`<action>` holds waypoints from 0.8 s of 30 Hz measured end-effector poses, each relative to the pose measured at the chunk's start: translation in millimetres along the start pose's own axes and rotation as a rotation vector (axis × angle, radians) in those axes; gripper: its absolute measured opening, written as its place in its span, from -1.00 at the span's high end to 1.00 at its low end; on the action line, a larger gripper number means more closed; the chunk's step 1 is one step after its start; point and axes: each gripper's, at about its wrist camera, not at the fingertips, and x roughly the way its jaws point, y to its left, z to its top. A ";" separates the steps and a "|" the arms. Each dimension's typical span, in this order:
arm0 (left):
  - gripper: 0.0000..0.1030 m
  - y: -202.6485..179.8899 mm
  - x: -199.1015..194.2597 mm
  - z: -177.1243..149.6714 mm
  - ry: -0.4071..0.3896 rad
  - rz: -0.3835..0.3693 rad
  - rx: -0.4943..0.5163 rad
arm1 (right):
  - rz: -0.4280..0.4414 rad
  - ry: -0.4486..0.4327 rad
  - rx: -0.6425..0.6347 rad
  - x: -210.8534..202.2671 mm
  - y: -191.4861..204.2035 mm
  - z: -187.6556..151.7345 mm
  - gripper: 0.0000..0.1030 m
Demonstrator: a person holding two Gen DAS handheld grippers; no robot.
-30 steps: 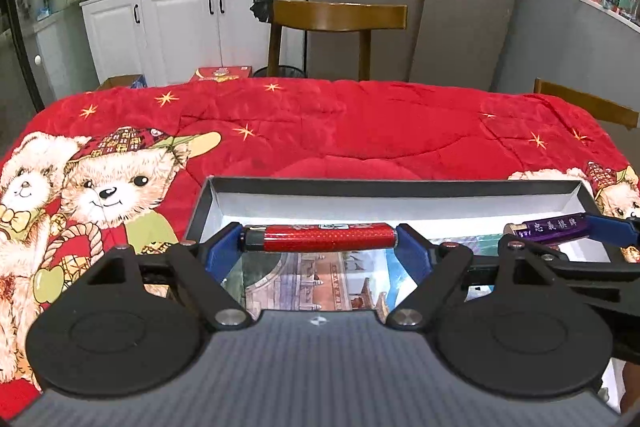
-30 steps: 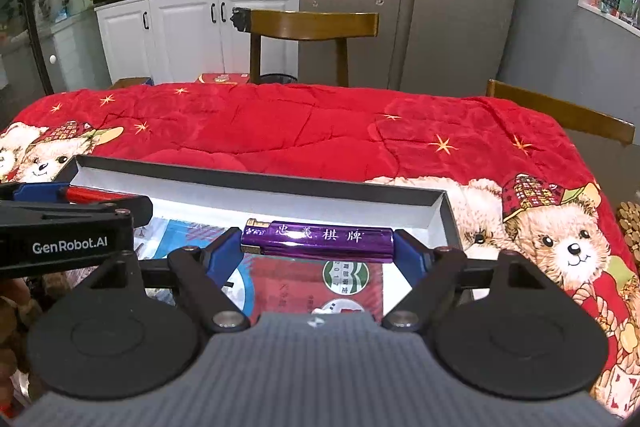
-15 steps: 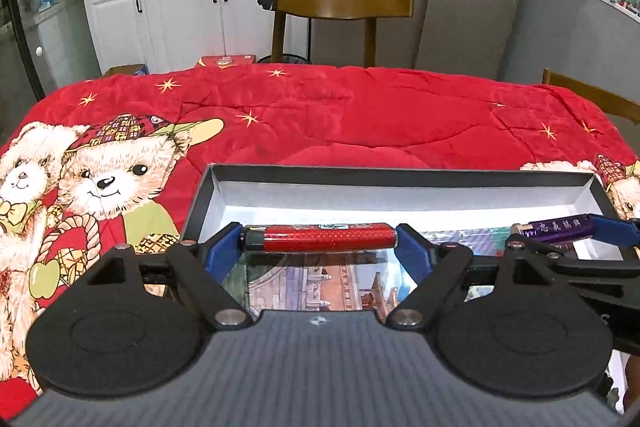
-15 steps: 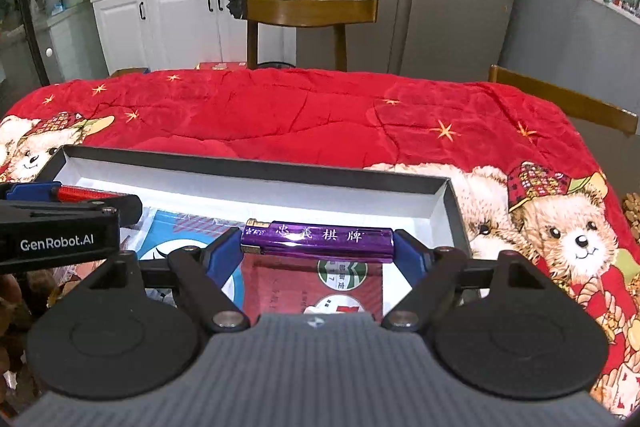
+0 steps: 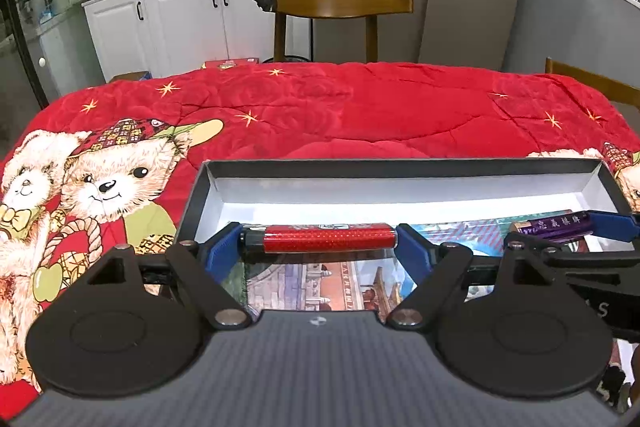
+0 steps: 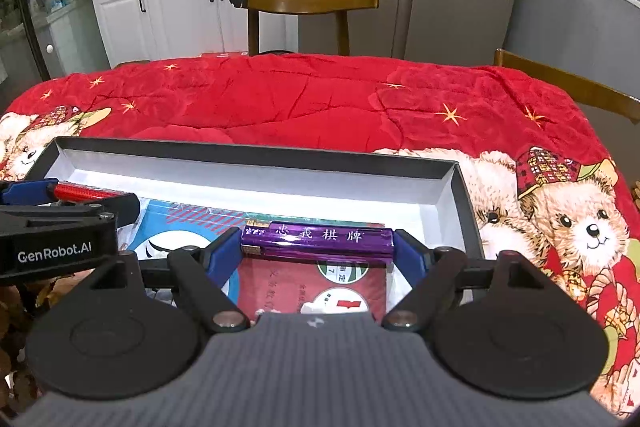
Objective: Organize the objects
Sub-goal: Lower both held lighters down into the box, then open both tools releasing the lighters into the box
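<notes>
So the left gripper (image 5: 320,239) is clamped endwise on a glittery red lighter (image 5: 326,238), blue pads pressing on both ends, sitting dead centre in the lower half of the left wrist view. Same deal on the other side: the right gripper (image 6: 318,241) is squeezing a shiny purple lighter (image 6: 318,238) with white characters printed along it, held crosswise at the middle of the right wrist view. Both lighters hang just over a shallow box (image 5: 400,167) with a dark rim and white inside walls, which fills the middle band of each frame. Lying flat in the box under the lighters are some printed packets (image 6: 308,287), a red one under the purple lighter and a blue-and-white one to its left. The box sits on a red quilt with teddy bears (image 5: 320,115) that covers the table. Behind that, top centre of both views, there's a wooden chair (image 5: 340,3), with white cabinets (image 5: 180,23) off in the upper left.
</notes>
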 end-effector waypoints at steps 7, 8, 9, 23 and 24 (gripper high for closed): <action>-0.65 -0.6 3.8 0.1 0.024 0.002 0.001 | 0.011 0.006 0.013 1.9 -2.8 0.5 -0.62; -0.65 -0.4 3.8 0.4 0.025 0.002 -0.001 | 0.014 0.007 0.016 1.9 -3.3 0.9 -0.64; -0.65 0.0 3.5 0.4 0.023 0.001 -0.003 | 0.016 0.008 0.018 1.9 -3.5 1.1 -0.66; -0.66 10.6 3.4 5.7 0.077 -0.065 -0.090 | 0.101 0.007 0.071 -5.4 -10.4 7.8 -0.86; -0.66 10.6 3.4 5.8 0.078 -0.063 -0.088 | 0.105 0.008 0.072 -5.6 -10.3 8.4 -0.88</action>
